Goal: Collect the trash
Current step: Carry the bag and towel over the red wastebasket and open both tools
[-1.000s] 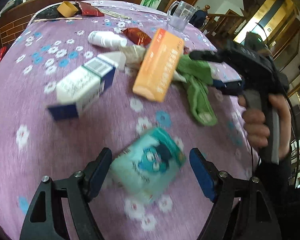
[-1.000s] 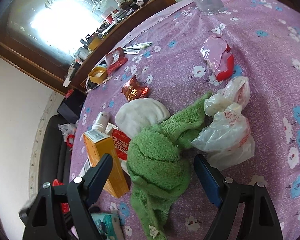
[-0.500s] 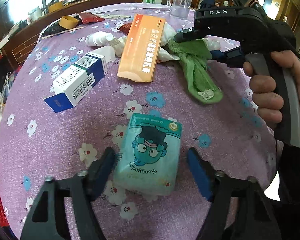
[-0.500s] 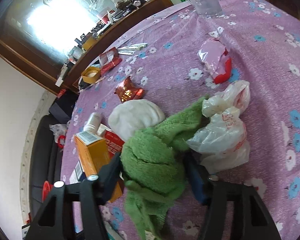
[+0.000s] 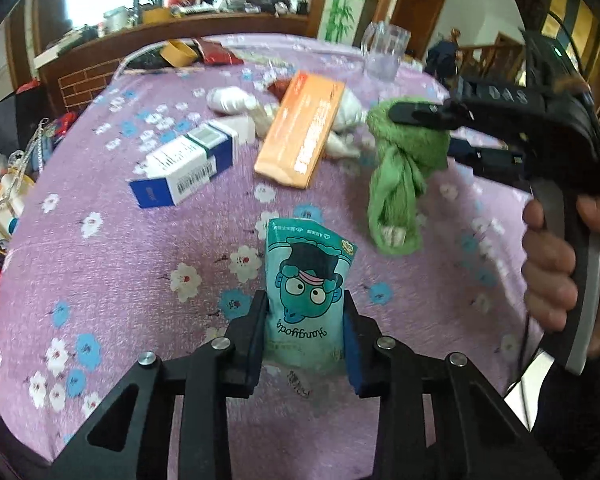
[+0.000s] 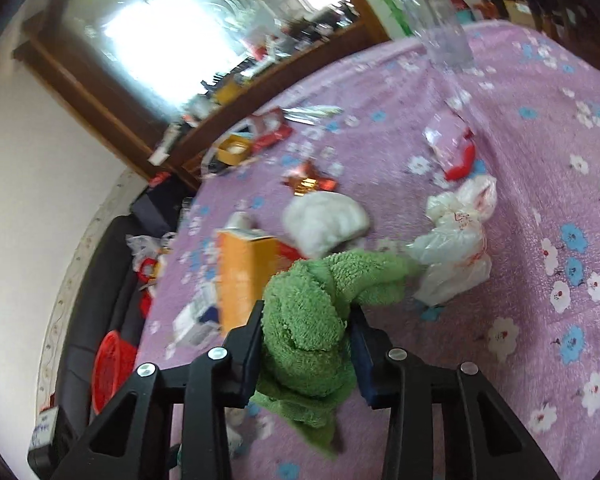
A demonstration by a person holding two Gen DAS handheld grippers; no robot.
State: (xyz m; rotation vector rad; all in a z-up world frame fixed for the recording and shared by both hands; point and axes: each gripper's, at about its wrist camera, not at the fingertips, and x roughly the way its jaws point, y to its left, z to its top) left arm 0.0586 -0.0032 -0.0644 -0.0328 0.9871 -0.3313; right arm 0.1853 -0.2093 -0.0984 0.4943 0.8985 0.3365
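The left gripper [image 5: 305,320] clamps a teal tissue pack [image 5: 306,280] printed with a cartoon face and the upside-down word "Hangyoda", over the near edge of a bench [image 5: 112,256] draped in purple floral cloth. To its right, the right gripper [image 6: 306,344], its housing lettered "DAS", pinches a bunched green towel [image 6: 308,320] that hangs above the cloth. Farther back lie a white-and-blue carton [image 5: 186,164] bearing a barcode and an orange box [image 5: 306,128] whose lettering is too blurred to read. Crumpled white plastic bags [image 6: 456,248] with red print rest right of the towel; a clear glass mug [image 5: 382,56] stands at the far edge.
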